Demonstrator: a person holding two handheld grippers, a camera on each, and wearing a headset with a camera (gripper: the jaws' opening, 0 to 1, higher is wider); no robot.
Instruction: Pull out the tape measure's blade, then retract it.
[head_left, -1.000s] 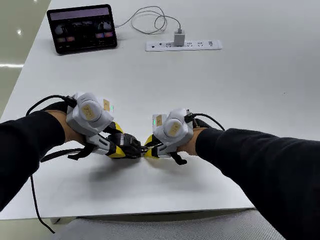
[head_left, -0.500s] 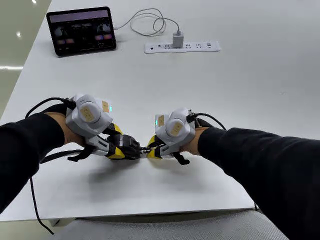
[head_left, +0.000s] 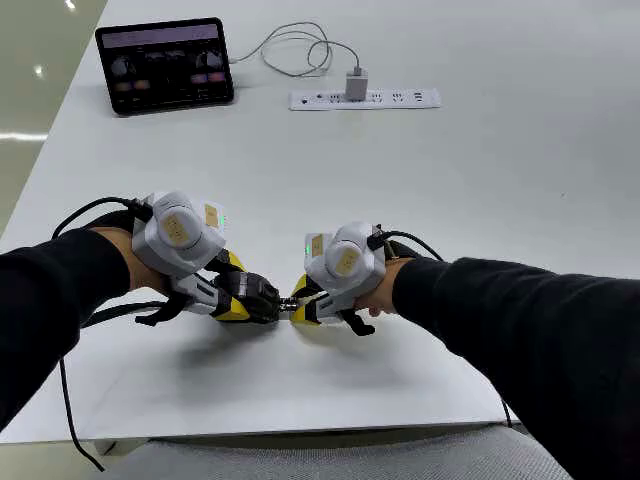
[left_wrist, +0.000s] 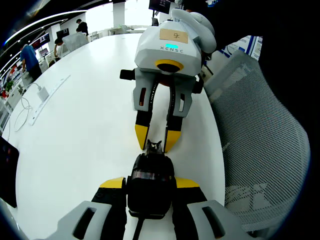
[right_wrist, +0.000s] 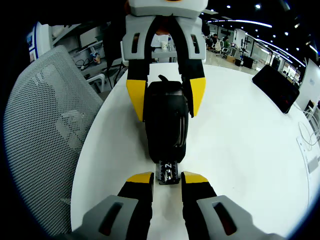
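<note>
This is an open-plan office or lab. A long white desk (head_left: 480, 180) carries a tablet (head_left: 165, 65) and a power strip (head_left: 365, 98) with a charger (head_left: 356, 80) and a looped cable (head_left: 290, 50). A grey mesh office chair (left_wrist: 260, 135) stands at the desk's edge. Behind, people (left_wrist: 27, 57) stand among more desks (right_wrist: 235, 55) under strip ceiling lights (right_wrist: 250, 22).

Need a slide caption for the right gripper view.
Left gripper clamps black tape measure; right gripper pinches its barely extended blade.
</note>
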